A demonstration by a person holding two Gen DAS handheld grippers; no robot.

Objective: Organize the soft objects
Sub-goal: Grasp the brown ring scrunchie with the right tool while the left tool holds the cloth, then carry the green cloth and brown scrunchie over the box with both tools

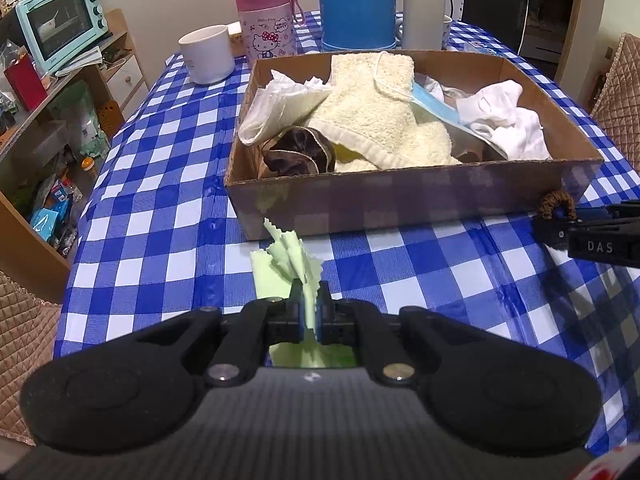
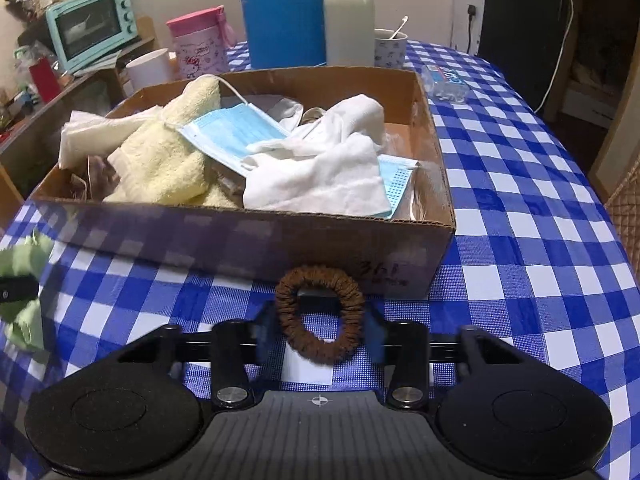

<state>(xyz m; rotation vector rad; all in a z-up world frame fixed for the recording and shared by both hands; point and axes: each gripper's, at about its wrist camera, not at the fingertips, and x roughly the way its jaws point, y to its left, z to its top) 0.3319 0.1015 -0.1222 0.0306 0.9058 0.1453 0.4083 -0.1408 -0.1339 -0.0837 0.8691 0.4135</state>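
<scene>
My left gripper (image 1: 309, 300) is shut on a light green cloth (image 1: 294, 264), held just above the checked tablecloth in front of the cardboard box (image 1: 400, 196). The cloth also shows at the left edge of the right wrist view (image 2: 24, 264). My right gripper (image 2: 320, 320) holds a brown hair scrunchie (image 2: 320, 314) between its fingers, close to the box's front wall (image 2: 240, 248); it also shows in the left wrist view (image 1: 556, 204). The box holds a cream towel (image 1: 380, 112), a blue face mask (image 2: 232, 132), a white cloth (image 2: 320, 168) and a white napkin (image 1: 280, 104).
Behind the box stand a white mug (image 1: 208, 54), a pink Hello Kitty tumbler (image 1: 266, 26), a blue jug (image 1: 356, 4) and a white bottle (image 1: 424, 4). A teal toaster oven (image 1: 60, 20) sits on a shelf at left. A small packet (image 2: 446, 80) lies at right.
</scene>
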